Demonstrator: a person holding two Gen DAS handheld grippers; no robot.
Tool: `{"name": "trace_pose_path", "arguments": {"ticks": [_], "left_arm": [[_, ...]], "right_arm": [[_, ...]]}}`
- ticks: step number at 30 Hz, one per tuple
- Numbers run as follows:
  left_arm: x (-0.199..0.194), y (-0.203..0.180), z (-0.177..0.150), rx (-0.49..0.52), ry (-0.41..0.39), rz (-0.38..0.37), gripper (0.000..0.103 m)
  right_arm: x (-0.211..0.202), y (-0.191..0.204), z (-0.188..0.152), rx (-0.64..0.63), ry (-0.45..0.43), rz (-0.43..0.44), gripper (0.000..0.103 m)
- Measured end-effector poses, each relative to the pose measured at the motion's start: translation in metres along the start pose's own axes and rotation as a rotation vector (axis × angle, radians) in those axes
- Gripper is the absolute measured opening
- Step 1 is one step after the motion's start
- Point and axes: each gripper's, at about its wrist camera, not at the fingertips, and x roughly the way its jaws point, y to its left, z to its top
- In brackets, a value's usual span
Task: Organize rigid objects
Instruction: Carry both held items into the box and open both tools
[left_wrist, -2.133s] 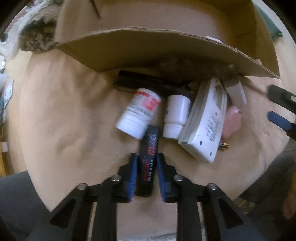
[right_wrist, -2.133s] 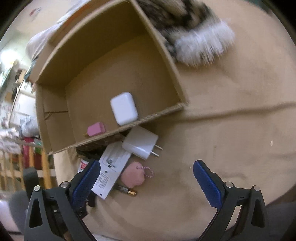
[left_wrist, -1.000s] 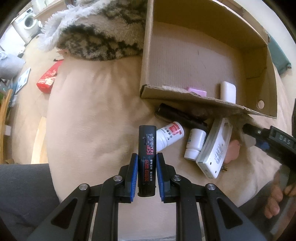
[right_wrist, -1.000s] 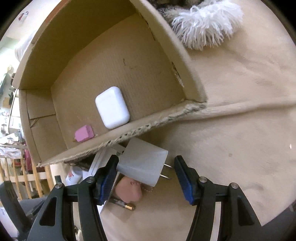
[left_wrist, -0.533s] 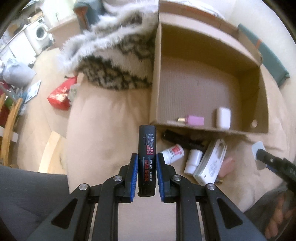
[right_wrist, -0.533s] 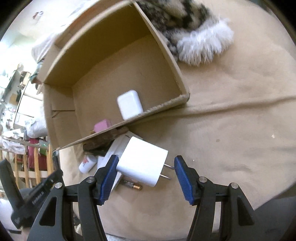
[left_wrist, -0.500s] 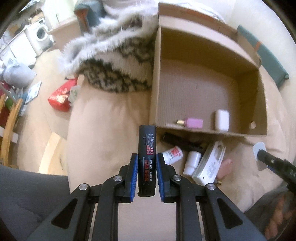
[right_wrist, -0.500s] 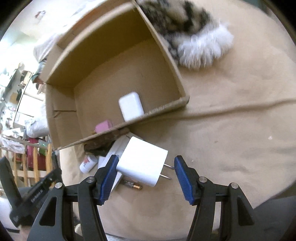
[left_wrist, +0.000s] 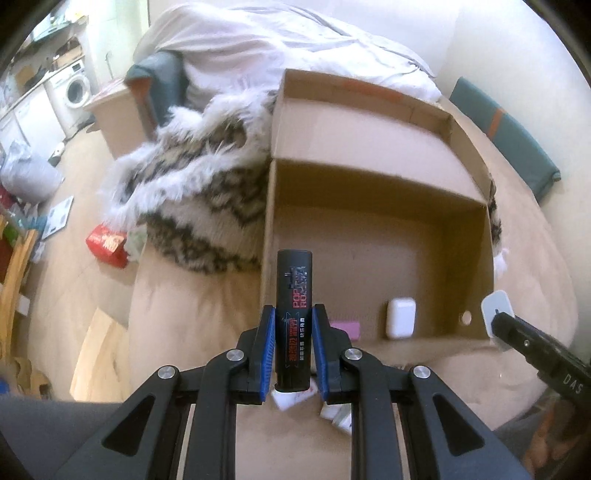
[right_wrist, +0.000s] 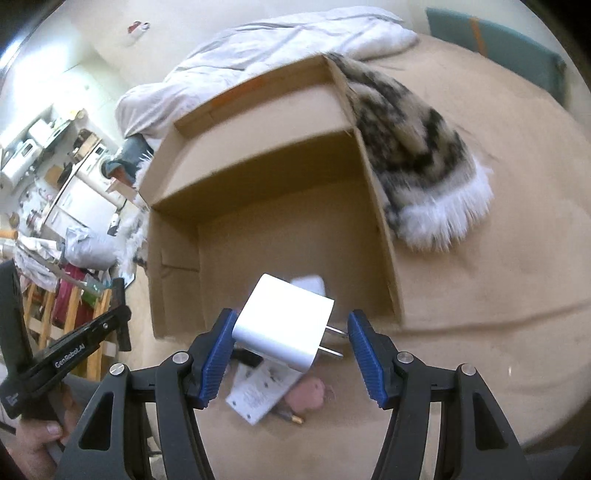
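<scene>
Cardboard box (left_wrist: 376, 236) lying open on a tan bedcover (right_wrist: 498, 295), both grippers raised above its near wall. Left gripper (left_wrist: 293, 349) is clamped on a black stick-shaped case (left_wrist: 294, 325); right gripper (right_wrist: 291, 354) holds a white plug adapter (right_wrist: 282, 326) between its pads, prongs toward one pad. Already in the box: a white earbud case (left_wrist: 401, 318) and a small pink item (left_wrist: 345, 328). Judged partly done: a flat white device (right_wrist: 258, 397), a pink charm (right_wrist: 306, 395) and a battery (right_wrist: 291, 417) lie outside. A furry patterned blanket (left_wrist: 195, 192) and white duvet (right_wrist: 258, 55) share the bed; a washing machine (left_wrist: 75, 88) stands beyond.
</scene>
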Motion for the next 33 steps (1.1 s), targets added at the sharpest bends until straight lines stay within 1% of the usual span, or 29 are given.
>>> {"name": "trace_pose_path", "arguments": {"ticks": [7,11,18,21,25,27,33], "left_arm": [[0.023,-0.01,0.023,-0.02,-0.004,0.01,0.018],[0.042,-0.02,0.027,-0.006,0.005,0.007,0.018],[0.074,-0.027,0.022,0.012,0.021,0.005,0.018],[0.087,-0.027,0.02,0.006,0.05,-0.012,0.018],[0.093,-0.032,0.017,0.045,0.046,-0.025,0.018],[0.095,-0.034,0.017,0.062,0.044,-0.02,0.018],[0.102,-0.033,0.018,0.047,0.06,-0.024,0.018]], "right_arm": [[0.022,0.019,0.029,-0.072,-0.009,-0.002,0.065],[0.05,0.018,0.036,-0.091,0.009,-0.015,0.065],[0.079,0.005,0.028,-0.082,0.048,-0.031,0.065],[0.087,0.004,0.027,-0.09,0.065,-0.039,0.065],[0.097,0.004,0.026,-0.085,0.093,-0.038,0.065],[0.1,0.006,0.026,-0.095,0.093,-0.047,0.065],[0.11,0.006,0.026,-0.094,0.114,-0.068,0.065]]}}
